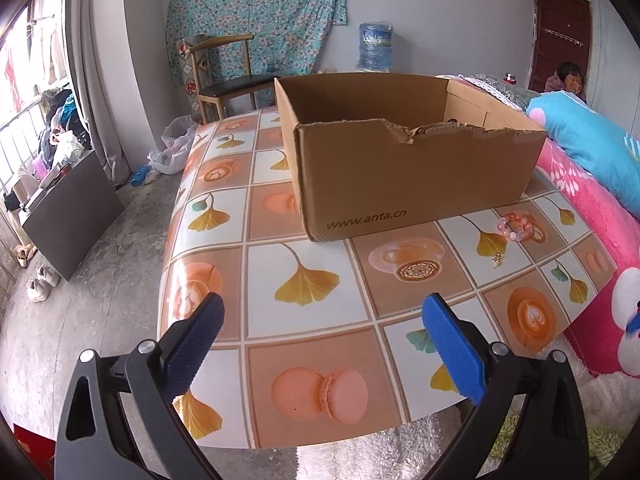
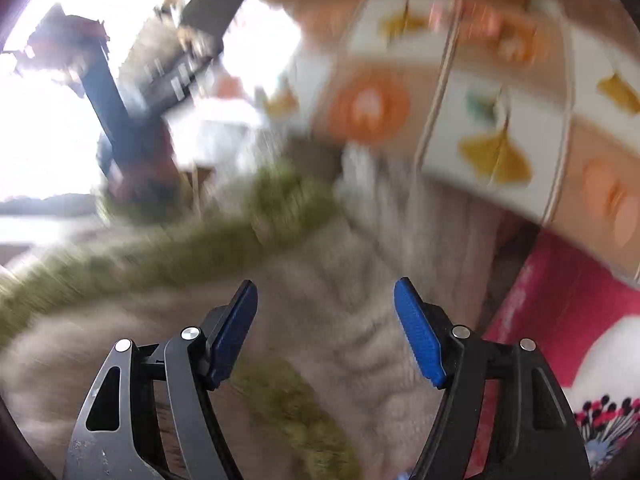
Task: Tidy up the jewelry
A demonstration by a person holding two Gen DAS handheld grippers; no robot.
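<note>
cardboard box [image 1: 412,160] behind pink bracelet [image 1: 516,227] — nothing between.

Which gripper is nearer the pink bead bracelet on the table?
Probably left. The left gripper hovers open over the table, the bracelet ahead to its right. The right gripper is open over the rug, off the table's edge.

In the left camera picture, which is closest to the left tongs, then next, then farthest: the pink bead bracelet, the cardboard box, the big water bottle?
From the left tongs:
1. Pink bead bracelet, on the table, right.
2. Cardboard box, just behind it, centre.
3. Water bottle, by the back wall.
</note>
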